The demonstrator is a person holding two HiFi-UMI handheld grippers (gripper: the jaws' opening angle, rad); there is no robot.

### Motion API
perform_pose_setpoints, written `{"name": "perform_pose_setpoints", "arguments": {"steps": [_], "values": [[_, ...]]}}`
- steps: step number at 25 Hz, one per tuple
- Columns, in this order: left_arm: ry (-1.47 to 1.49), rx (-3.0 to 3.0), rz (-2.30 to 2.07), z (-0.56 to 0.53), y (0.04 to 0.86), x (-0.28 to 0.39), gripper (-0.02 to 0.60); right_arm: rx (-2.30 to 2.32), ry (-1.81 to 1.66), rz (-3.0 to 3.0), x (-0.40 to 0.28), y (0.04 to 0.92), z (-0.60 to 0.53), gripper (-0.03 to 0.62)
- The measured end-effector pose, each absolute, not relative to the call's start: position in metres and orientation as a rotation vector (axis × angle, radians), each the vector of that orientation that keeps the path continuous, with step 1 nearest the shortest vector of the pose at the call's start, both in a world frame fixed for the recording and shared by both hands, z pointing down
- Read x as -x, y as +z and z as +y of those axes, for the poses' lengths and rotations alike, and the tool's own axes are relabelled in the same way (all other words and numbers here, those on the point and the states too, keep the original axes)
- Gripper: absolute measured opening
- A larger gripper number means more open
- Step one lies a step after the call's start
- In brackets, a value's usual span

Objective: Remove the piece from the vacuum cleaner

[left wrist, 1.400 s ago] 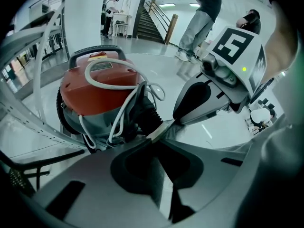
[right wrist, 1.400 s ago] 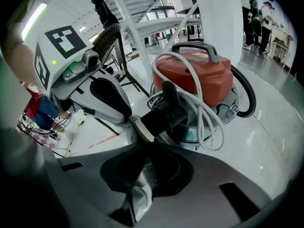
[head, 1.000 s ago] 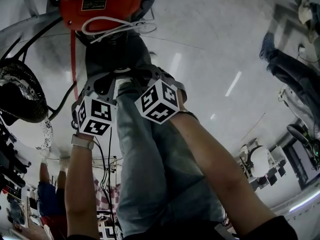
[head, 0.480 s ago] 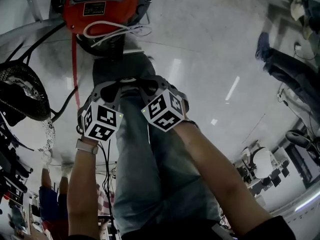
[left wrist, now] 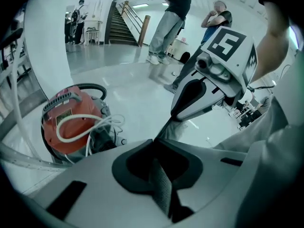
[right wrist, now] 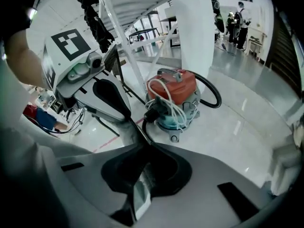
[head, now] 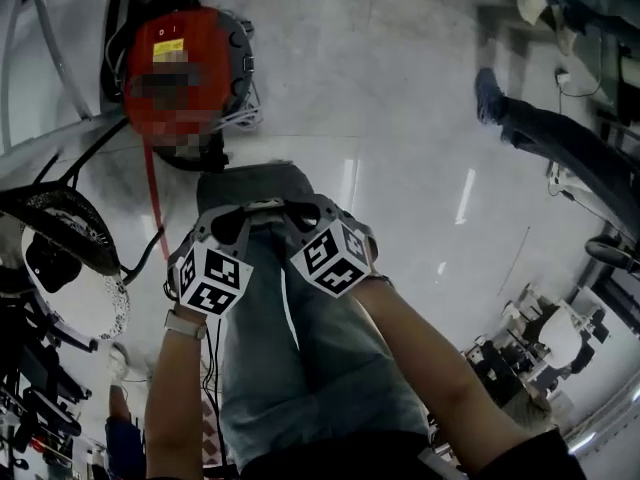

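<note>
Jaws of the left gripper [left wrist: 154, 141] and right gripper [right wrist: 142, 144] are pressed together, empty. The vacuum cleaner [head: 190, 43] is set on the floor [head: 400, 88] ahead. Its bendy hose [right wrist: 219, 98] is likely best gripped at the stiff end.

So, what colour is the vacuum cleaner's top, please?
The vacuum cleaner is orange-red on top; head view shows best.

The head view looks steeply down from above the person onto the floor [head: 420, 118], set back from the red vacuum cleaner [head: 200, 43]. The left gripper view rides on the left hand-held gripper [left wrist: 154, 141] and faces along its jaws, low and to the right of the vacuum cleaner. The right gripper view looks along the right hand-held gripper [right wrist: 142, 144] straight at the vacuum cleaner, near it. All three views share the vacuum cleaner and the floor around it.
</note>
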State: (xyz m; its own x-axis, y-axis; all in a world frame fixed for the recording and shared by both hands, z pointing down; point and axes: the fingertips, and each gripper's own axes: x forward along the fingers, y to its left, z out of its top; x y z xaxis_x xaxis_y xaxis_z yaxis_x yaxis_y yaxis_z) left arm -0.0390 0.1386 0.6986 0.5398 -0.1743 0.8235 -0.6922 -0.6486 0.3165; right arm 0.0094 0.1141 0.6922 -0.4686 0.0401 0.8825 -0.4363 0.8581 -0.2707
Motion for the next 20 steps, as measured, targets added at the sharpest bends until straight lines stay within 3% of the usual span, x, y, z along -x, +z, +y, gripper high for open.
{"name": "perform_pose_setpoints", "arguments": {"steps": [20], "values": [[1.008, -2.345, -0.761, 0.052, 0.449, -0.019, 0.041, -0.501, 0.427, -2.061, -0.068, 0.433, 0.03, 0.048]]}}
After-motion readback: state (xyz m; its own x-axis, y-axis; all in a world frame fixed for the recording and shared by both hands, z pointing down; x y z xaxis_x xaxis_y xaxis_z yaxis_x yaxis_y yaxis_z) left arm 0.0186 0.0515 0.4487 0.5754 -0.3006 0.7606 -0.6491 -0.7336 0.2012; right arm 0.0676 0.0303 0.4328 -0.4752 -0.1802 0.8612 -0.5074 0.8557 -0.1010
